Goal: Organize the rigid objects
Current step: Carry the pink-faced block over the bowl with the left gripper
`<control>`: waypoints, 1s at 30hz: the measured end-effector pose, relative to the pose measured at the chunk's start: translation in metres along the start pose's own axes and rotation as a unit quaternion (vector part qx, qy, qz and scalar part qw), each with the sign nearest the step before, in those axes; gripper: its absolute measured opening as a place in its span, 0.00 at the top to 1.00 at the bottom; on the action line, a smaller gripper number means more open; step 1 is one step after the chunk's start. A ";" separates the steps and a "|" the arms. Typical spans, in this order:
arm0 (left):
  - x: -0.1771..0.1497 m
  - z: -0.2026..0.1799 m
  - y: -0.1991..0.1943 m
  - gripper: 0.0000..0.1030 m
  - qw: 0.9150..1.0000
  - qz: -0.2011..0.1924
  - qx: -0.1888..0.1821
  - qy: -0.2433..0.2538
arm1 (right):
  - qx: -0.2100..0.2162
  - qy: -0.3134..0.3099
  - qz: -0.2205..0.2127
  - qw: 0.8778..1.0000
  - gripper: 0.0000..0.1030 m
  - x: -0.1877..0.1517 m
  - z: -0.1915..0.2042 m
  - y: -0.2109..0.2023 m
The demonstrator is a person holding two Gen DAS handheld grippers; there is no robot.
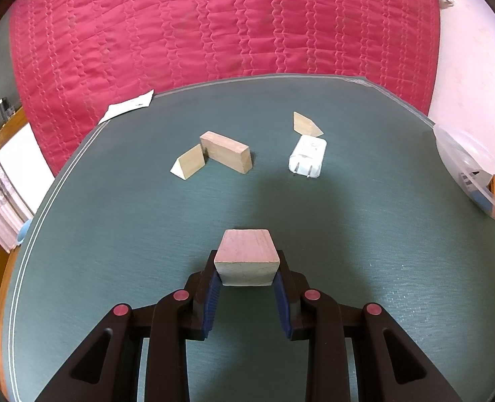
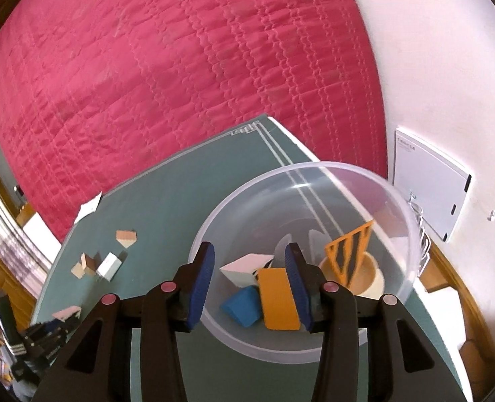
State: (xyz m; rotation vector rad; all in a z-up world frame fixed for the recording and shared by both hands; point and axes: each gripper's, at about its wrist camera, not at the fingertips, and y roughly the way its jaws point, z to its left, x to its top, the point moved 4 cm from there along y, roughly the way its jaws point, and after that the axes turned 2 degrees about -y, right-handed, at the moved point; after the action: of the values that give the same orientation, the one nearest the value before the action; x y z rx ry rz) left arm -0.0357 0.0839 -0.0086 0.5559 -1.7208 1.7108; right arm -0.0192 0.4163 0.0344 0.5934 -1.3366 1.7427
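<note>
My left gripper [image 1: 246, 276] clamps a wooden block [image 1: 246, 257] above the table's [image 1: 348, 234] near edge. My right gripper [image 2: 251, 279], jaws apart and empty, hangs over the clear bowl [image 2: 374, 181] at the table's right edge.

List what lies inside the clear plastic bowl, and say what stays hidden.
Inside the clear plastic bowl: a blue wedge, an orange flat piece, an orange slotted triangle, a white block and a tan cup. The right gripper covers part of the contents.
</note>
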 end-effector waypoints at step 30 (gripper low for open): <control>0.008 -0.040 -0.004 0.70 0.999 0.005 -0.033 0.027 | 0.134 0.163 0.030 0.977 0.53 0.003 -0.059 0.011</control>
State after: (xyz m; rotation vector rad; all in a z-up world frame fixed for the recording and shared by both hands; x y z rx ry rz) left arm -0.0327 0.1245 -0.0017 0.4674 -1.7390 1.6545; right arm -0.0229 0.4716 0.0121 0.3917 -0.9083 1.9877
